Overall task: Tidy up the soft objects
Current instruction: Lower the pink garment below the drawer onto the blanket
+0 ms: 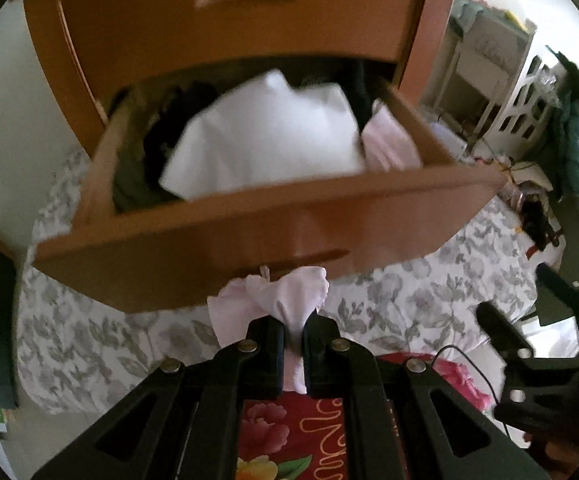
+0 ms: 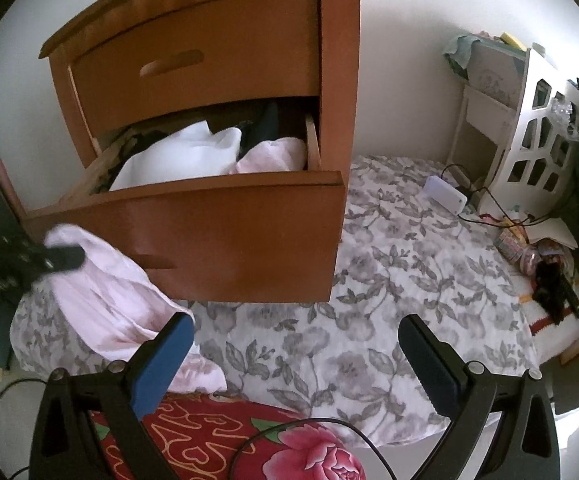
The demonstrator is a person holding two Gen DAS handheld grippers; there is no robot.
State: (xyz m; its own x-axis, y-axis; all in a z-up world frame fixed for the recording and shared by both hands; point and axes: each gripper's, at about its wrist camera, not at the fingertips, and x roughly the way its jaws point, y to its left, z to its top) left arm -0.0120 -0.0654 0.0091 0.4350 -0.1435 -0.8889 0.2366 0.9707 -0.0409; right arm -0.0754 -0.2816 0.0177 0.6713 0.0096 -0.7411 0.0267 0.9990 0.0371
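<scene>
My left gripper (image 1: 294,330) is shut on a pale pink cloth (image 1: 277,300), which bunches above its fingertips just in front of the open wooden drawer (image 1: 249,220). The right wrist view shows the same left gripper (image 2: 63,257) pinching the pink cloth (image 2: 109,300), which trails down onto the bed at the drawer's lower left. Inside the drawer lie a white folded garment (image 1: 265,140), another pink piece (image 1: 389,144) and dark clothes (image 1: 165,120). My right gripper (image 2: 295,354) stands open over the bed with nothing between its fingers.
The wooden nightstand (image 2: 217,40) has a closed upper drawer. A grey floral bedsheet (image 2: 389,260) covers the bed, with a red floral blanket (image 2: 289,448) near me. A white power bank (image 2: 445,194), cables, small clutter and a white lattice stand (image 2: 537,140) lie at the right.
</scene>
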